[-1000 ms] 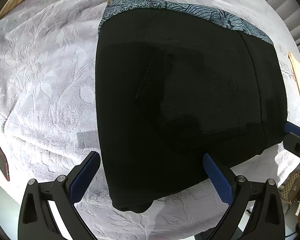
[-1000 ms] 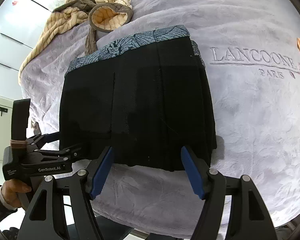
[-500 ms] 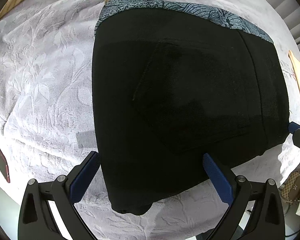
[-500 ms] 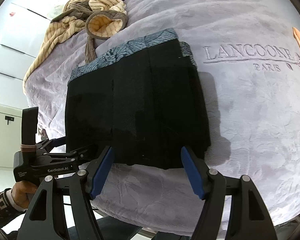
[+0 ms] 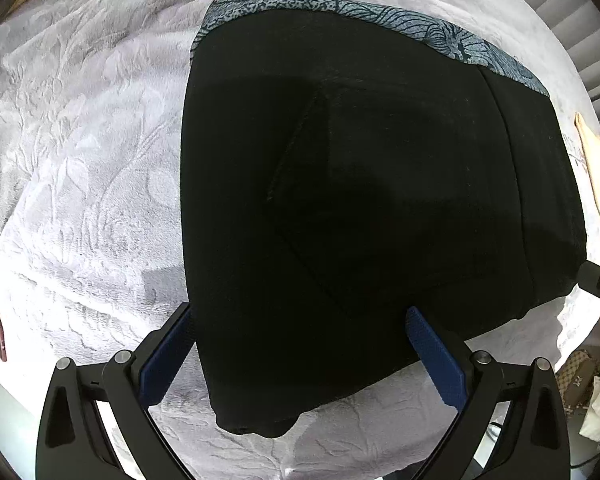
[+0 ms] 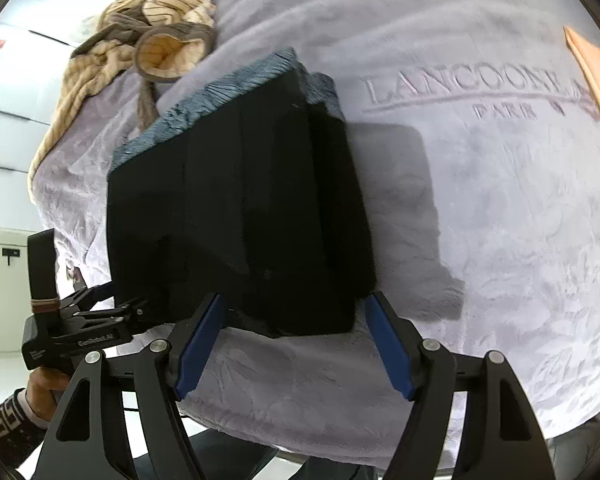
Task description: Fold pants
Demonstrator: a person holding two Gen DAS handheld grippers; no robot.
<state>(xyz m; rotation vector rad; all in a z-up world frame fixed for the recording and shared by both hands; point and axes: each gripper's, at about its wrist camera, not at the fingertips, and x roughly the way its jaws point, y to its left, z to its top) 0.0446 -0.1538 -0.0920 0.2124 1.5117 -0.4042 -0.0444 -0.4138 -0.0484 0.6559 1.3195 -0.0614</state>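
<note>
The folded black pants (image 5: 360, 200), with a blue patterned waistband (image 5: 380, 8) at the far end, lie flat on the lavender blanket (image 5: 80, 140). My left gripper (image 5: 298, 316) points straight down over their near left corner and stands open, one finger on either side of the cloth. In the right wrist view the pants (image 6: 240, 220) show their near right corner between the fingers of my right gripper (image 6: 296, 300). Its jaws are opening and the pads do not press the cloth. The left gripper (image 6: 120, 298) appears there at the pants' left edge.
A striped beige garment (image 6: 156, 40) lies crumpled at the far end of the bed. An orange piece (image 6: 596, 72) sits at the right edge. The blanket (image 6: 500, 200) carries embossed lettering. A person's hand (image 6: 40, 384) holds the left tool. A patterned bag (image 5: 576, 372) stands on the floor.
The right gripper has rolled and shifted, so the pants look tilted and closer in its view. Its tip has slid toward the right edge of the left view. The left gripper has stayed put.
</note>
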